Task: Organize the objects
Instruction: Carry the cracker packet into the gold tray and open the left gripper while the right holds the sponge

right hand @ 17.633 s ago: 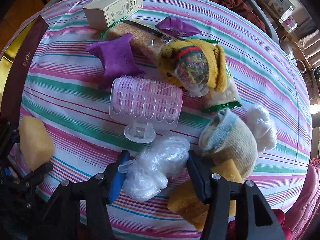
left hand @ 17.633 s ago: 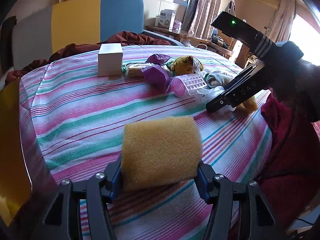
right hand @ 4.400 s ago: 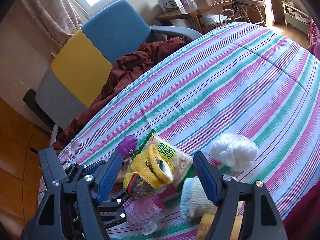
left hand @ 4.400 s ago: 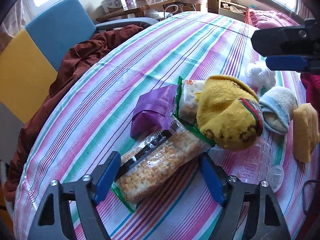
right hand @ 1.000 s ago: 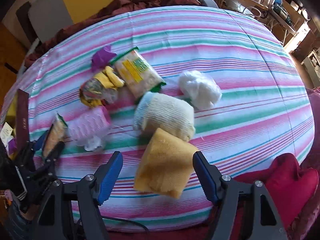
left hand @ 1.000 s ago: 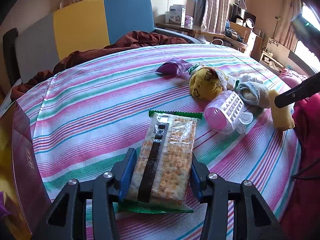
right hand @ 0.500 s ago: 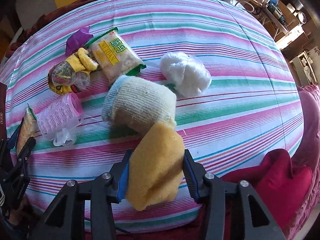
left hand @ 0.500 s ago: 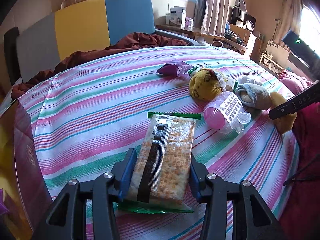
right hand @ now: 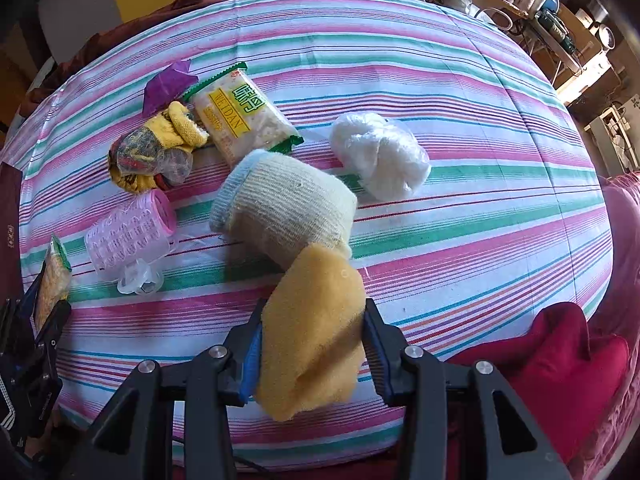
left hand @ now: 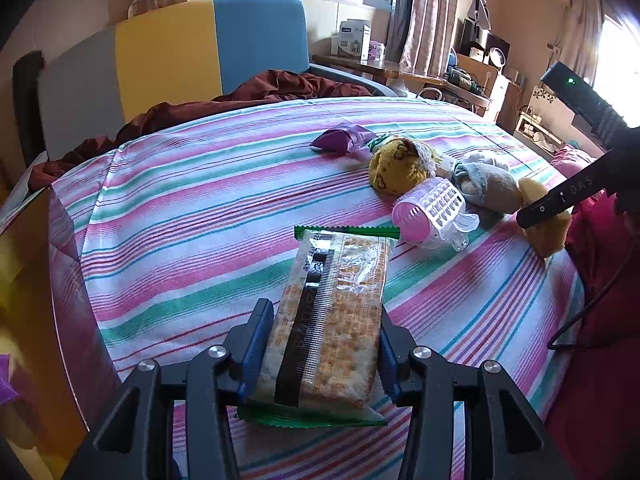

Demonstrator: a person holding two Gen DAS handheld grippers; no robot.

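A clear packet of crackers (left hand: pixel 344 264) with green ends lies on the striped tablecloth (left hand: pixel 180 208), and my left gripper (left hand: pixel 324 320) is shut on its near end. In the right wrist view a yellow sponge (right hand: pixel 320 280) sits between the blue pads of my right gripper (right hand: pixel 314 320). Its jaws are closing and the pads squeeze the sponge's sides. The sponge touches a rolled pale sock (right hand: pixel 284 204). From the left wrist view the right gripper (left hand: pixel 560 200) reaches down at the table's right edge, with the sponge (left hand: pixel 544 236) under it.
Lying in a cluster on the cloth are a pink hair roller (right hand: pixel 128 232), a yellow knit bundle (right hand: pixel 156 148), a snack packet (right hand: pixel 244 120), a purple pouch (right hand: pixel 168 84) and a white plastic wad (right hand: pixel 380 156). A colour-block chair (left hand: pixel 192 48) stands behind the table. A red cushion (right hand: pixel 560 356) is at the near right.
My right gripper came down around the yellow sponge and its jaws closed in from wide apart until the pads pressed it. The left gripper and the crackers stayed put.
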